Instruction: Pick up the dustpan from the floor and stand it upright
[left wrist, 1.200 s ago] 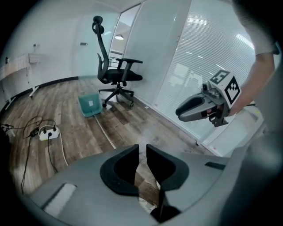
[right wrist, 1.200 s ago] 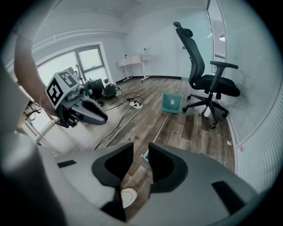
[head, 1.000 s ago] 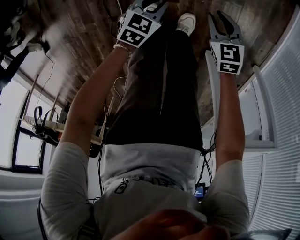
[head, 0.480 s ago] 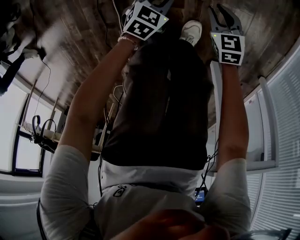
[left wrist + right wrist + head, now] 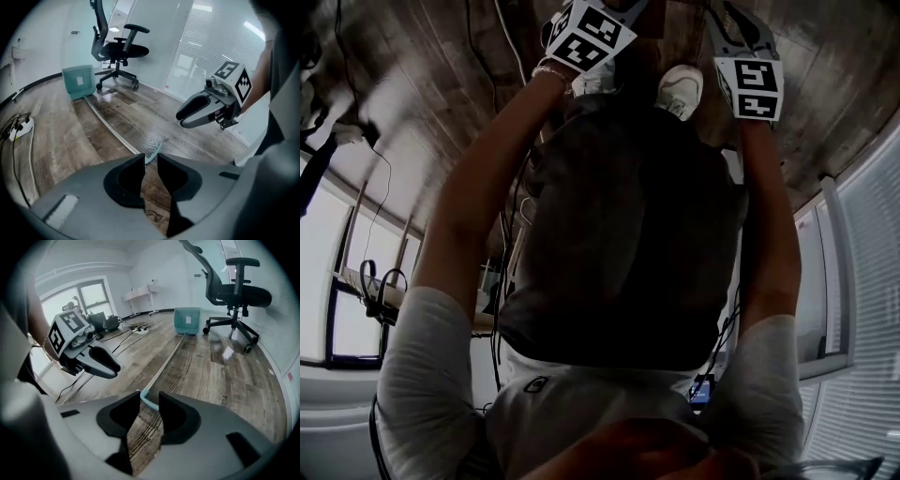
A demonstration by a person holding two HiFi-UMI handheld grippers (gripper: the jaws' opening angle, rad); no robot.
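The dustpan lies flat on the wooden floor. Its teal pan (image 5: 77,80) (image 5: 187,319) rests far off near the chair, and its long thin handle (image 5: 112,131) (image 5: 165,363) runs back toward me to a teal grip end (image 5: 153,152) (image 5: 146,399). My left gripper (image 5: 150,161) hangs low over that end with its jaws opening; the grip shows just past the gap, not pressed. My right gripper (image 5: 149,405) comes from the other side, jaws opening too, with the teal end at the mouth of the gap and untouched. Each gripper appears in the other's view (image 5: 201,110) (image 5: 96,363).
A black office chair (image 5: 119,47) (image 5: 236,291) stands beside the pan. A power strip with cables (image 5: 18,129) lies on the floor at the left, and more cables (image 5: 136,331) lie by the window wall. The person's white shoes (image 5: 680,89) are near the grippers.
In the head view the person has bent further down. Both grippers have sunk toward the floor, sliding to the picture's top edge, and the dark trousers now fill more of the frame.
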